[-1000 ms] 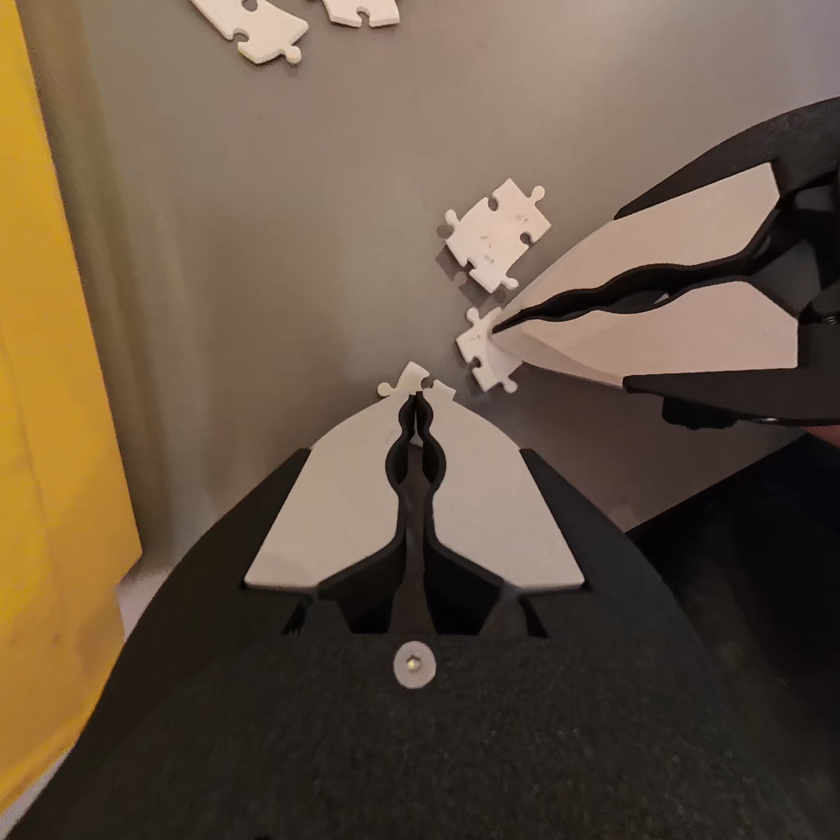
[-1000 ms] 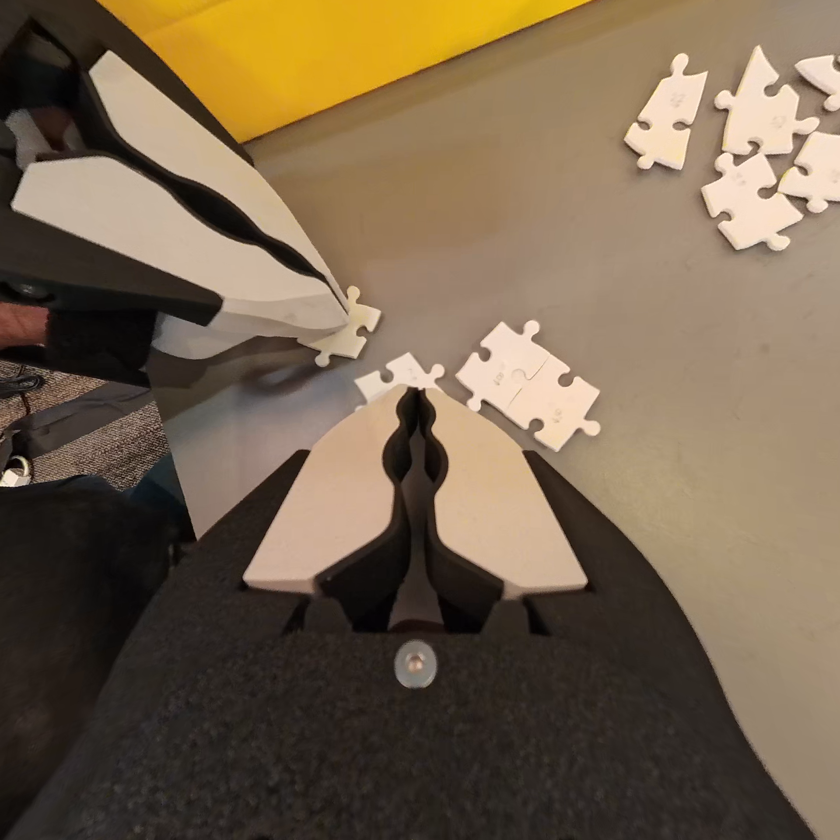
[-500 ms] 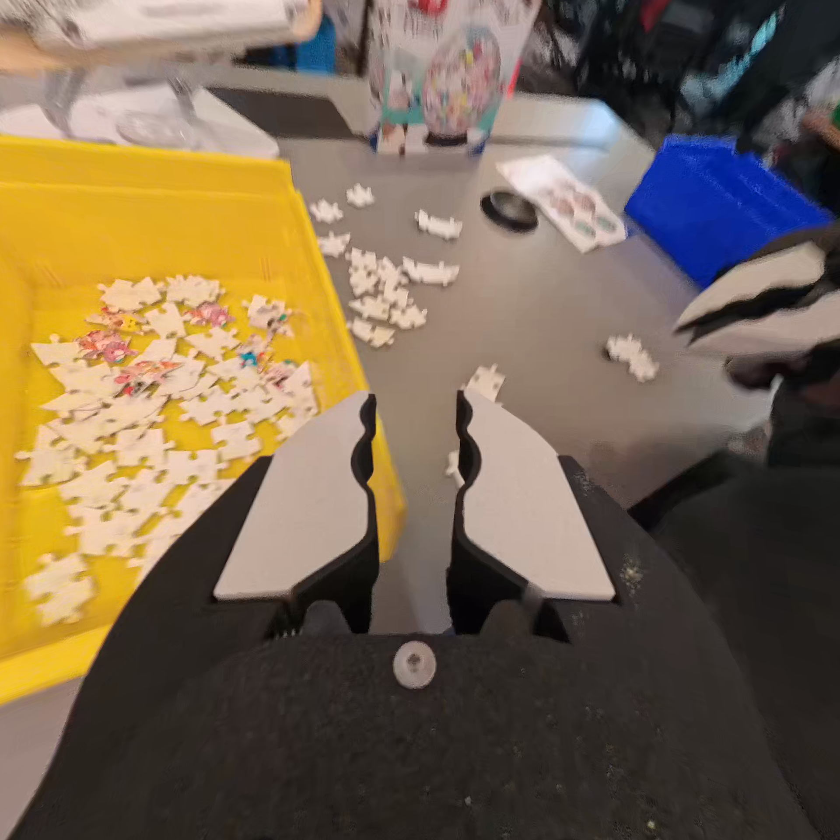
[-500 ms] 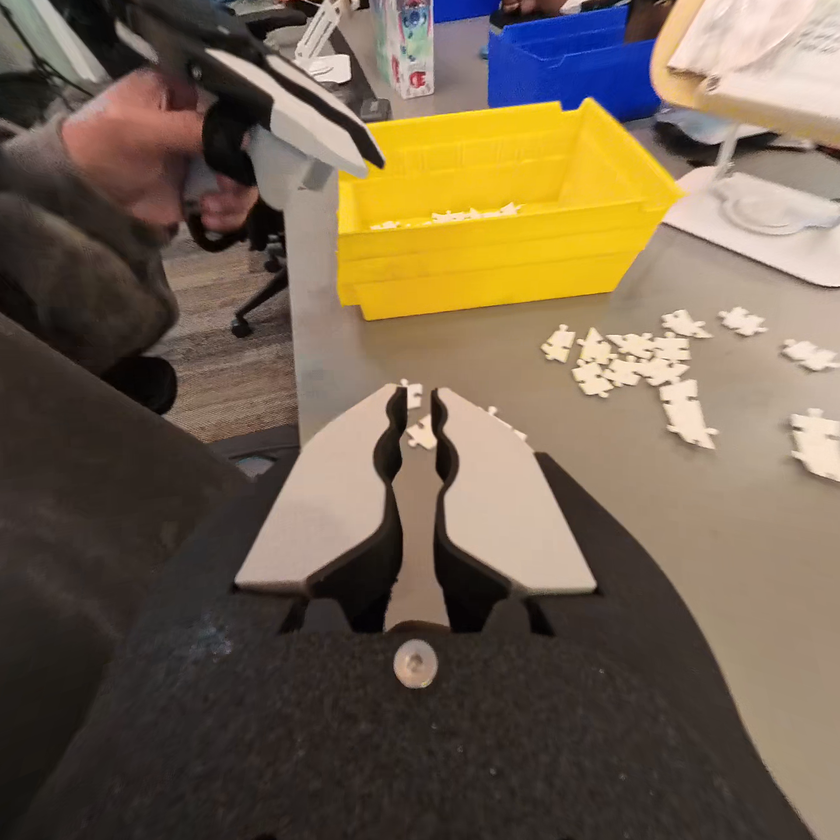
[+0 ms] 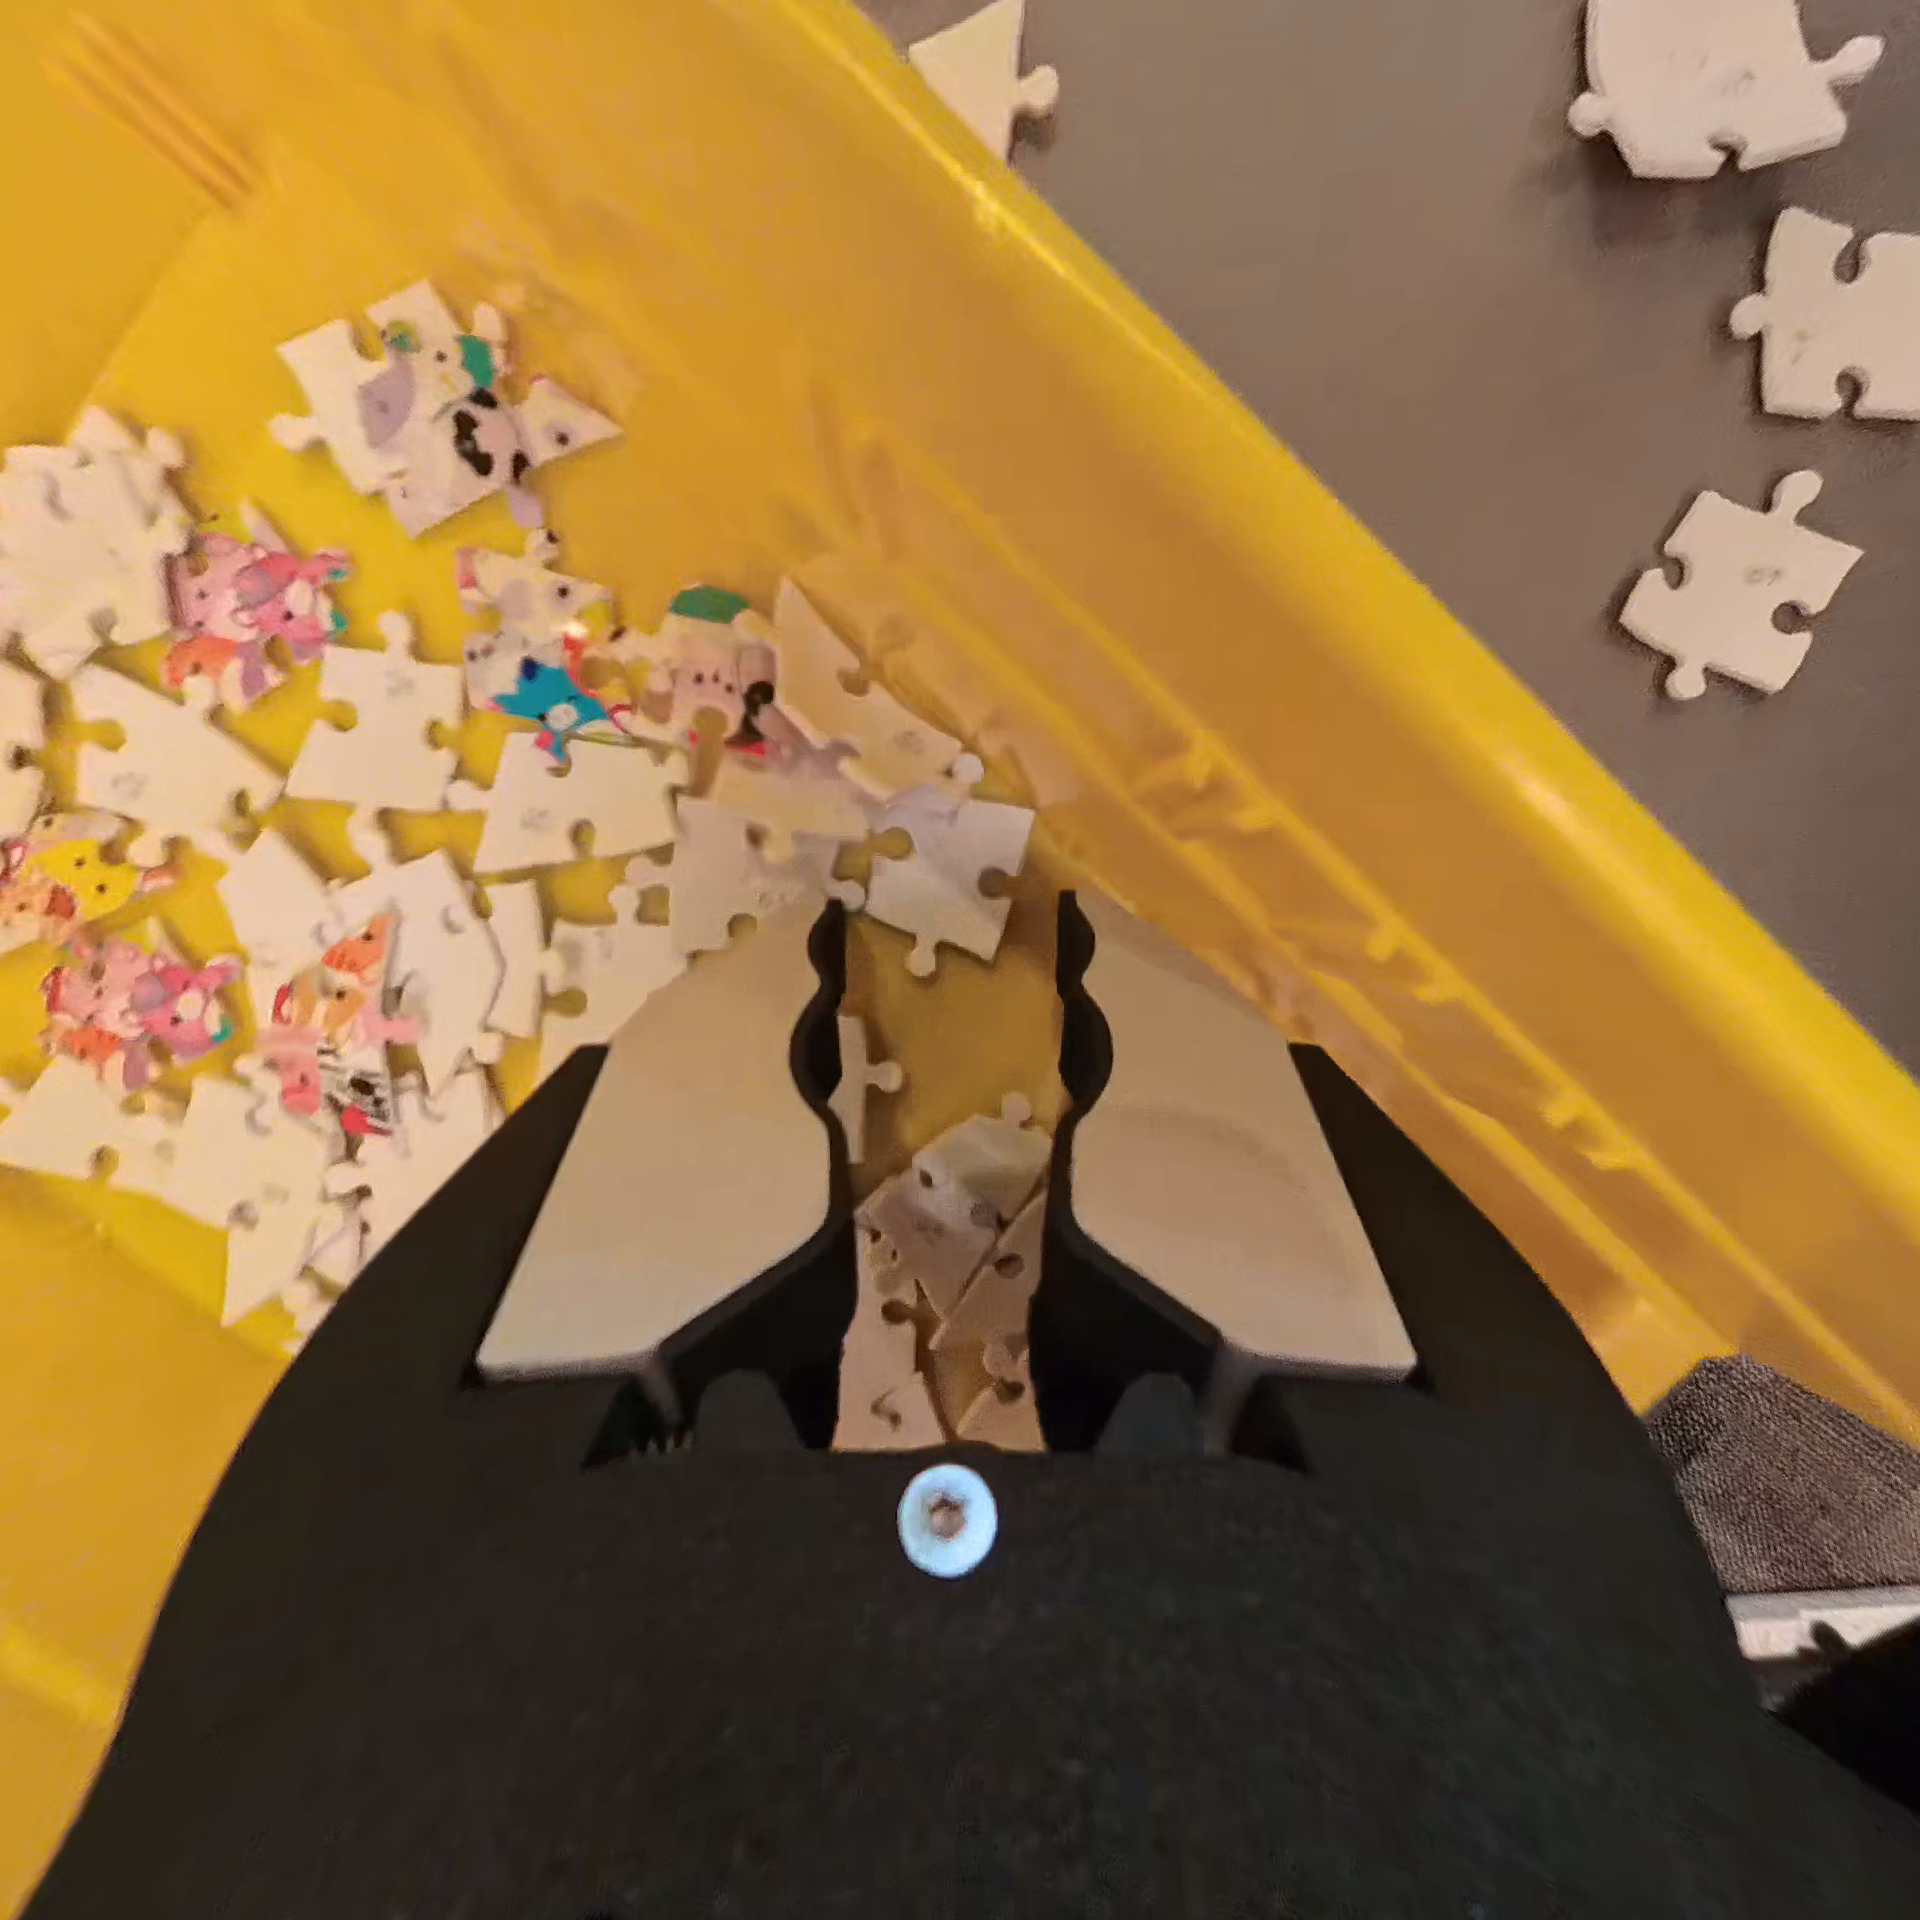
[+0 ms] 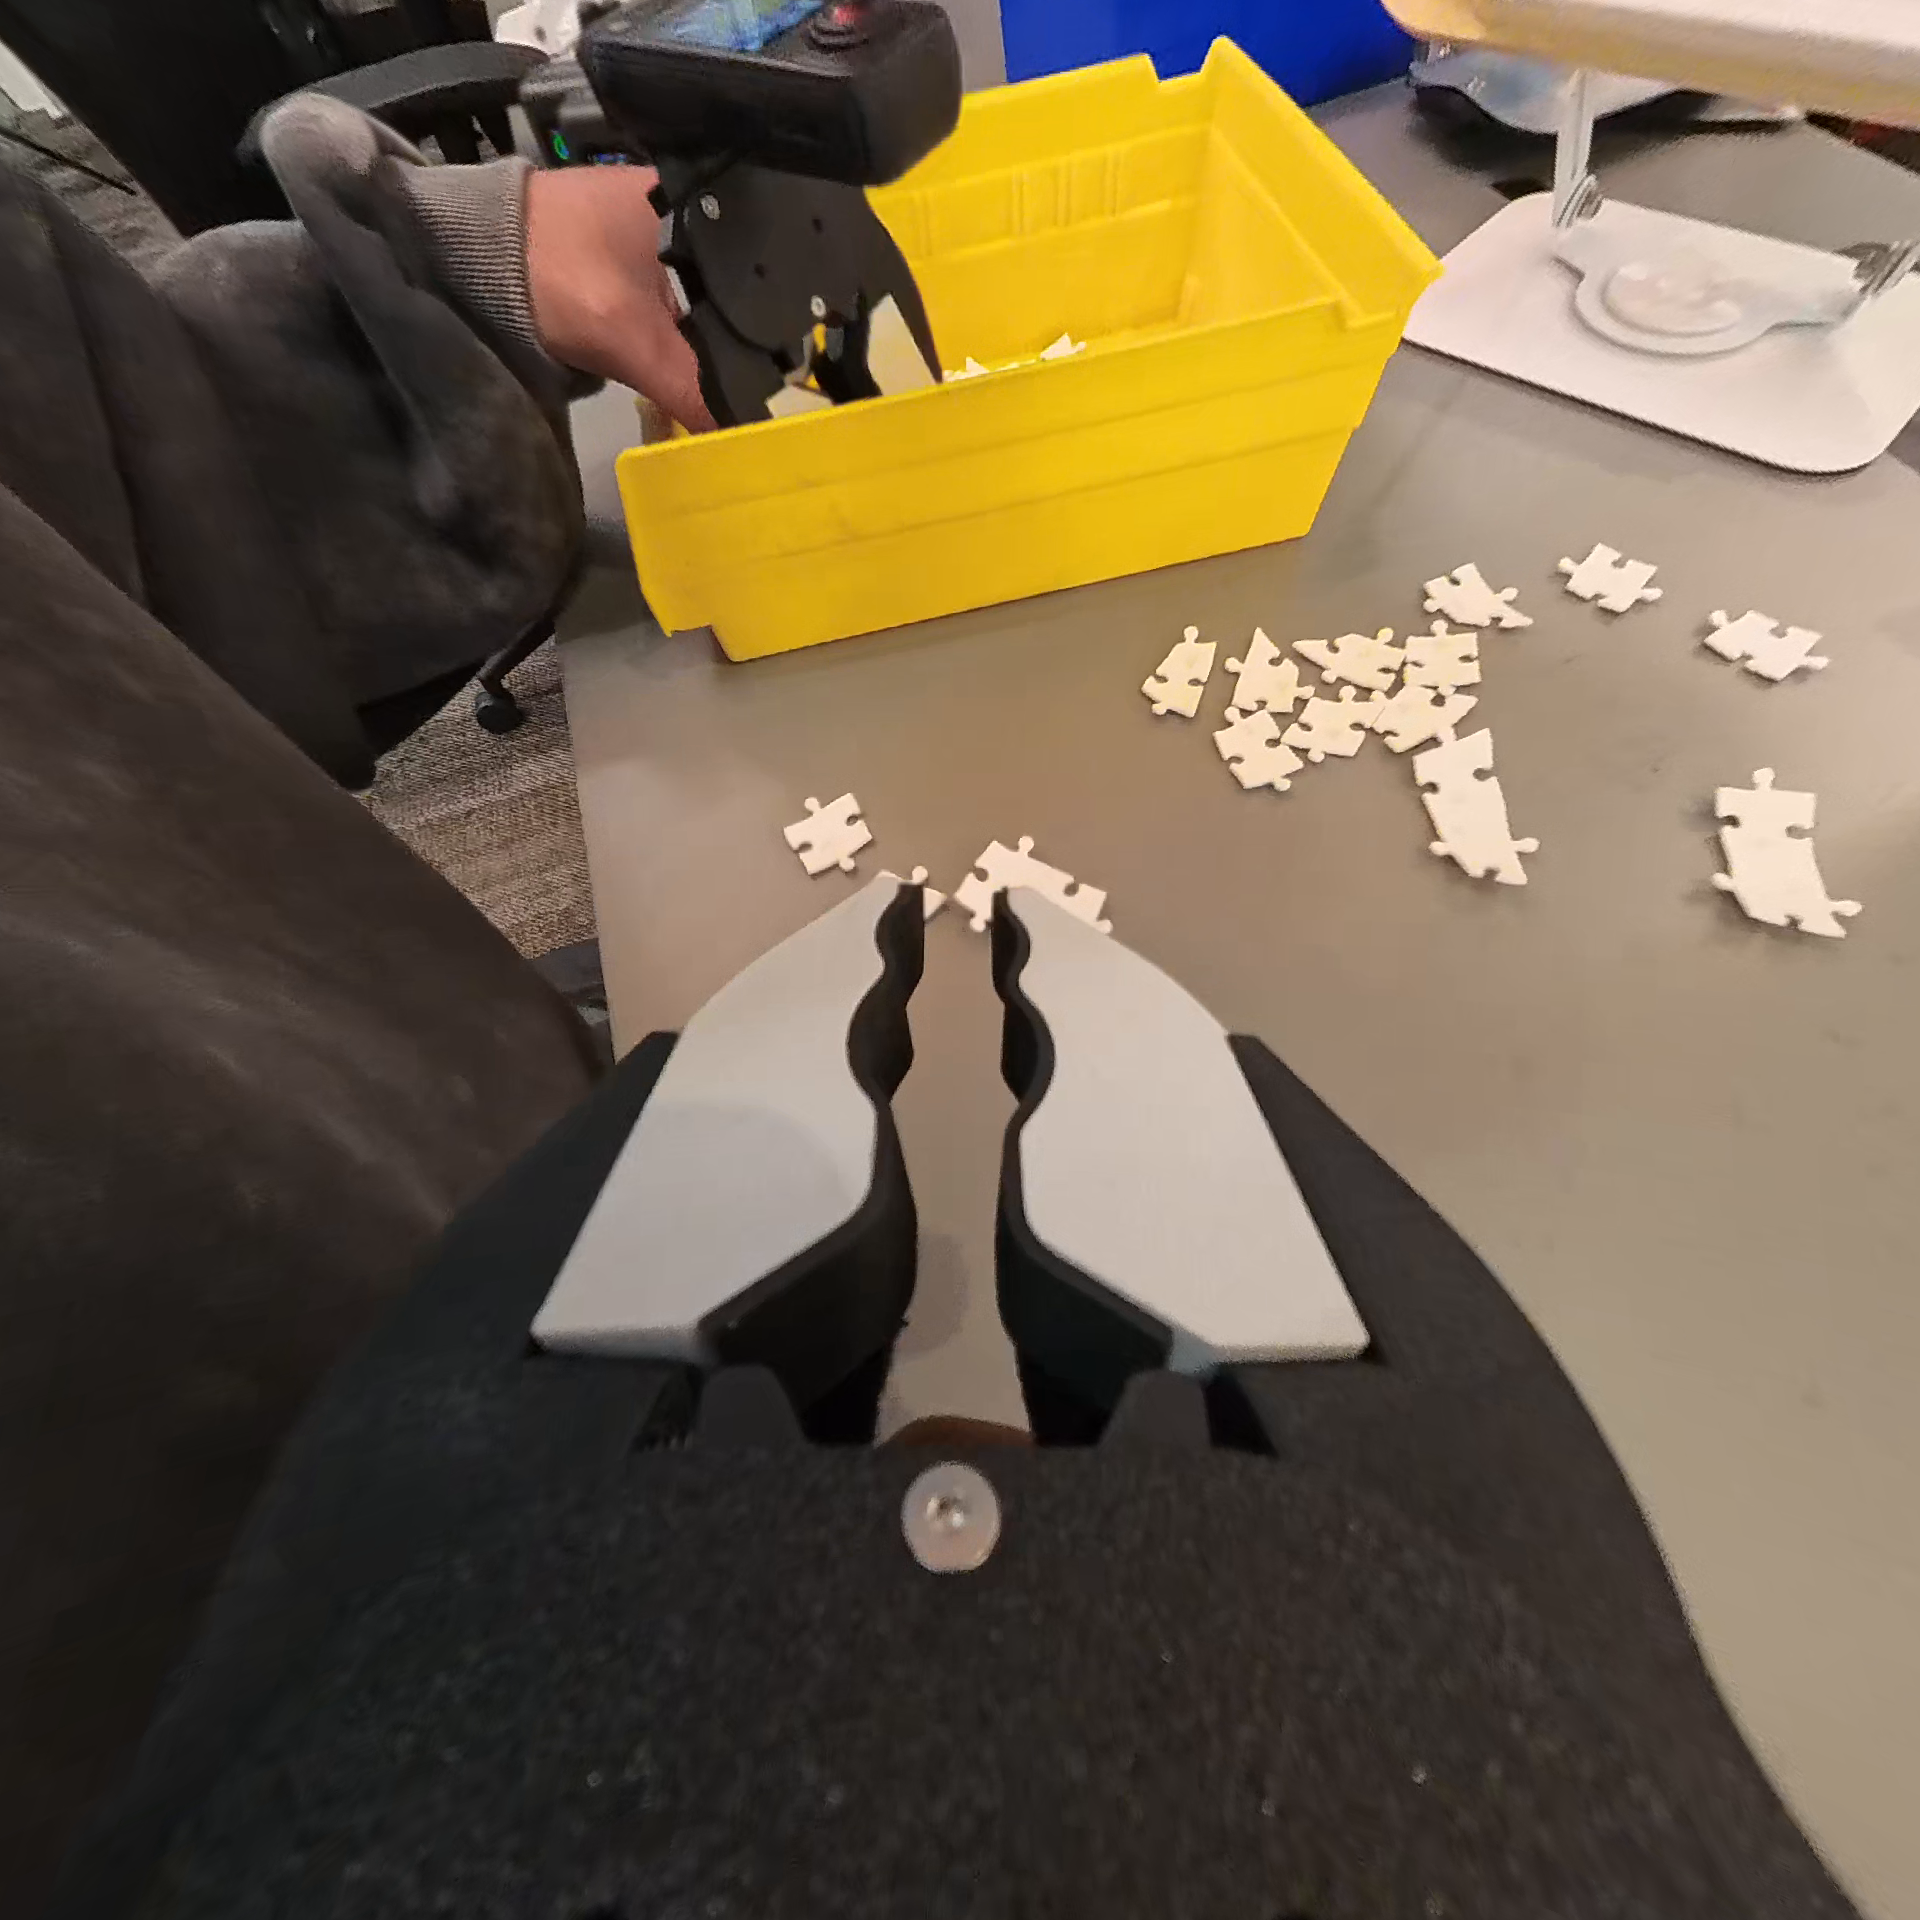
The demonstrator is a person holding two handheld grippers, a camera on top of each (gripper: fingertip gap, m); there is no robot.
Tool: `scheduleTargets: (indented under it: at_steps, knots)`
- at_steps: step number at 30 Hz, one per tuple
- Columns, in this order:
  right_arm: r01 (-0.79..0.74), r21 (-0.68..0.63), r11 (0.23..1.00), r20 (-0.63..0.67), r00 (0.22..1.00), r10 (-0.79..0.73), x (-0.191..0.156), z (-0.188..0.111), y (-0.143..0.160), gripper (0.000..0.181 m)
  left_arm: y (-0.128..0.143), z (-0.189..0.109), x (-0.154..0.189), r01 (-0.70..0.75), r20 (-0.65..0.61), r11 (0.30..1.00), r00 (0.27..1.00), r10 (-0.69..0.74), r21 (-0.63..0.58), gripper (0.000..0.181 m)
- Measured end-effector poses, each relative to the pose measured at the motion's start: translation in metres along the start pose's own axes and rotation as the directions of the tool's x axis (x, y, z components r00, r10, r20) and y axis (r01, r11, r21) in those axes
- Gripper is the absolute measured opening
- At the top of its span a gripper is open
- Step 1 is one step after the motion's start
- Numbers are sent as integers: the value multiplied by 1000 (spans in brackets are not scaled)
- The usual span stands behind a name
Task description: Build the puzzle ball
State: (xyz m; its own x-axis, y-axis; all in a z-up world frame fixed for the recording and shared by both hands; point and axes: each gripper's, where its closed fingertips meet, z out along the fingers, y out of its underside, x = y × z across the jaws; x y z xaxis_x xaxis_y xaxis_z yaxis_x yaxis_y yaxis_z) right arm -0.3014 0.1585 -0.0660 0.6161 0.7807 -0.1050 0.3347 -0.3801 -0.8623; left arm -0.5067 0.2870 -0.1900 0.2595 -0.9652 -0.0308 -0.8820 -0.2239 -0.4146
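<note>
Yellow bin [image 5: 1195, 644] pieces [image 5: 582, 821] under left claw [image 5: 943, 914] alone.

Light was even and fairly bright indoors, with soft shadows only. In the left wrist view the yellow bin [image 5: 1195, 644] cast a warm tint on the left tongs [image 5: 945, 925], and motion blur smeared the puzzle pieces [image 5: 582, 810] inside it. In the right wrist view the grey bench [image 6: 1455, 1091] showed a dull sheen; the far background was soft, and wide-angle distortion bent the edges. The right tongs [image 6: 956, 904] looked sharp.
</note>
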Motion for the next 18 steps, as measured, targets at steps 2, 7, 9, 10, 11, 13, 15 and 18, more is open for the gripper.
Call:
scheduleTargets:
  at_steps: [2,7,9,10,11,13,15,18]
  knots:
    - [-13,-12,1000,8,1000,13,0,4,1,12,-1,2,-3,1,-2,1000,1000,-1,-1,31]
    - [-7,-30,1000,12,1000,7,0,10,1,11,0,1,-3,-16,7,1000,1000,16,-8,26]
    - [-9,-36,999,18,1000,10,-2,13,2,11,1,0,-3,-10,16,1000,1000,11,-8,26]
    - [-10,-39,999,18,1000,10,-2,14,3,11,2,-1,-4,-5,27,1000,1000,5,-7,26]
    - [-10,-42,999,22,1000,11,-4,14,4,11,4,-2,-5,2,39,1000,999,-2,-7,26]
    - [-7,-44,999,29,1000,9,-7,14,4,10,8,-6,-7,23,54,1000,998,-23,-4,26]
    - [6,-36,999,29,1000,-5,-10,11,2,10,10,-16,-8,42,83,999,996,-42,7,26]
    - [24,-37,999,-2,1000,-24,-7,1,2,9,9,-39,-9,64,140,997,988,-70,42,26]
